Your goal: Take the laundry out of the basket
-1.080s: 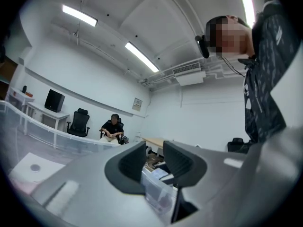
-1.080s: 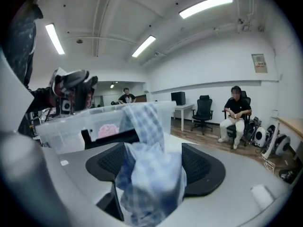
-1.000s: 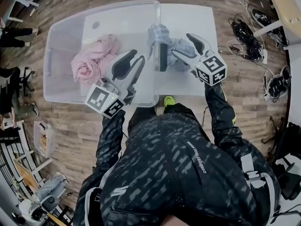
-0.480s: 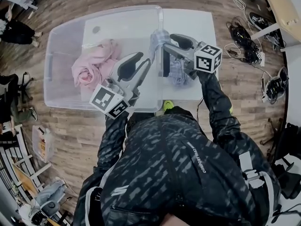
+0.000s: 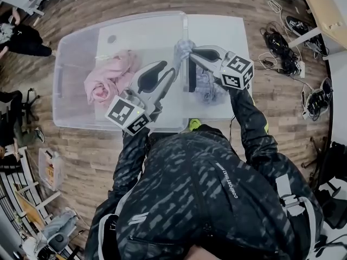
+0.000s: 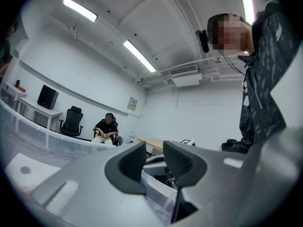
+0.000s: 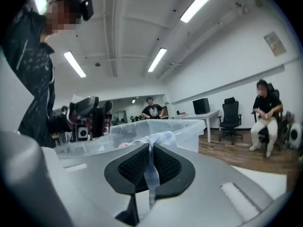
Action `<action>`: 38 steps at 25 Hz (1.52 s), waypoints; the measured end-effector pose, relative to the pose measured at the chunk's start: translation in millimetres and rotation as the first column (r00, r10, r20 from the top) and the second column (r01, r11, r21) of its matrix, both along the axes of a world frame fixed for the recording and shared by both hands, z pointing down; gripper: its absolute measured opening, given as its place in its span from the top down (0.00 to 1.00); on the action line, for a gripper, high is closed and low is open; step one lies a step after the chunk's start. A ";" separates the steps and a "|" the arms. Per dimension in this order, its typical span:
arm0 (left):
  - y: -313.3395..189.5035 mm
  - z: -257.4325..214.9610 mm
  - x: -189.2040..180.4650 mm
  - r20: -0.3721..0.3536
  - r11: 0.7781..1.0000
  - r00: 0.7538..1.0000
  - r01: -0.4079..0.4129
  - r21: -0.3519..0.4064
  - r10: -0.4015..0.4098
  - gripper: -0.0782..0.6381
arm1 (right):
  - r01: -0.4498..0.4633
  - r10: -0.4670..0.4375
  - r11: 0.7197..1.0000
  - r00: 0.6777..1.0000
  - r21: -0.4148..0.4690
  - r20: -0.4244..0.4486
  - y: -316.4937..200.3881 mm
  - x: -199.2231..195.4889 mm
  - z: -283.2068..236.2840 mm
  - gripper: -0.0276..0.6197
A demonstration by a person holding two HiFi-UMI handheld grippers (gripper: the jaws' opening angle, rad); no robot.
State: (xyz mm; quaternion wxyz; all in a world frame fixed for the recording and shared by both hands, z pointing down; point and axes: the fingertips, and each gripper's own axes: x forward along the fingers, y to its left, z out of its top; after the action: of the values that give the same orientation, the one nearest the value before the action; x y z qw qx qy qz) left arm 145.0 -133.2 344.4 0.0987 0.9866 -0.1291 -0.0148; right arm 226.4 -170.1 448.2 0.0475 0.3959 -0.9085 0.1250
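Right tongs [image 7: 150, 151]: pressed together on a thin fold of pale blue cloth [image 7: 160, 137]. The jaws have just been closing with that cloth between them. In the head view these tongs [image 5: 193, 56] sit at upper centre of the frame, at the right-hand rim of the clear plastic basket [image 5: 65, 58]. The pinched cloth bunches at their tips, over that rim.

Left tongs [image 6: 155, 157]: jaws slightly spread, nothing gripped. The basket's clear wall shows low in the gap. Contact between wall and pads cannot be confirmed from this angle. In the head view they hang over the basket's lower right part, pointing toward the upper right of the frame, near the right tongs but apart from them.

Basket: stands on a white tabletop [image 5: 227, 28], filling the left and centre of the head view. A pink garment [image 5: 111, 80] lies crumpled inside, at its left middle.

A grey-blue heap [image 5: 209, 88] of cloth lies on the tabletop just right of the basket, below the right tongs in the frame.

A seated person [image 7: 265, 112] is at the right edge of the right gripper view.
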 end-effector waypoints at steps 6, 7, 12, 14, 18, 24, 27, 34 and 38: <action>4.5 -2.6 1.4 0.008 1.000 1.000 -0.006 0.007 0.006 0.73 | -0.090 0.102 0.993 0.978 0.072 -0.181 14.4 8.9 -10.5 0.92; 6.0 -4.0 0.5 0.008 1.000 1.000 -0.009 0.011 0.009 0.73 | -0.102 0.114 0.992 0.976 0.076 -0.185 19.5 10.8 -12.7 0.92; 9.4 -6.8 -2.8 0.013 0.999 1.000 -0.017 0.027 0.016 0.73 | -0.174 0.191 0.980 0.960 0.097 -0.203 40.7 31.4 -22.9 0.92; 12.1 -6.3 -0.4 0.018 0.999 1.000 -0.020 0.033 0.019 0.73 | -0.204 0.222 0.974 0.952 0.103 -0.212 49.8 44.7 -24.3 0.92; 19.6 -8.0 2.9 0.018 0.999 1.000 -0.025 0.037 0.024 0.75 | -0.258 0.275 0.961 0.936 0.103 -0.221 67.9 69.9 -23.8 0.92; 29.0 -11.3 11.6 0.024 0.998 0.999 -0.029 0.051 0.027 0.76 | -0.326 0.340 0.940 0.910 0.096 -0.236 90.3 105.9 -20.0 0.92; 33.3 -11.9 11.9 0.026 0.998 1.000 -0.020 0.055 0.018 0.76 | -0.355 0.368 0.930 0.899 0.099 -0.238 101.6 120.9 -20.5 0.92; 50.1 -15.3 8.9 0.031 0.998 0.999 -0.017 0.060 0.015 0.77 | -0.352 0.365 0.931 0.900 0.096 -0.239 120.7 128.9 -23.6 0.92; 61.1 -18.4 11.8 0.032 0.998 0.999 -0.026 0.065 0.024 0.83 | -0.273 0.284 0.959 0.915 0.077 -0.287 122.8 101.6 -14.1 0.90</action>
State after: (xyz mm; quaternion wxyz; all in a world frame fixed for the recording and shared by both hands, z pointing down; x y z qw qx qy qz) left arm 156.8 -72.1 326.0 0.0643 0.9910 -0.1176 -0.0023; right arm 328.0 -47.2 434.1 0.1574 0.5361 -0.8276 0.0541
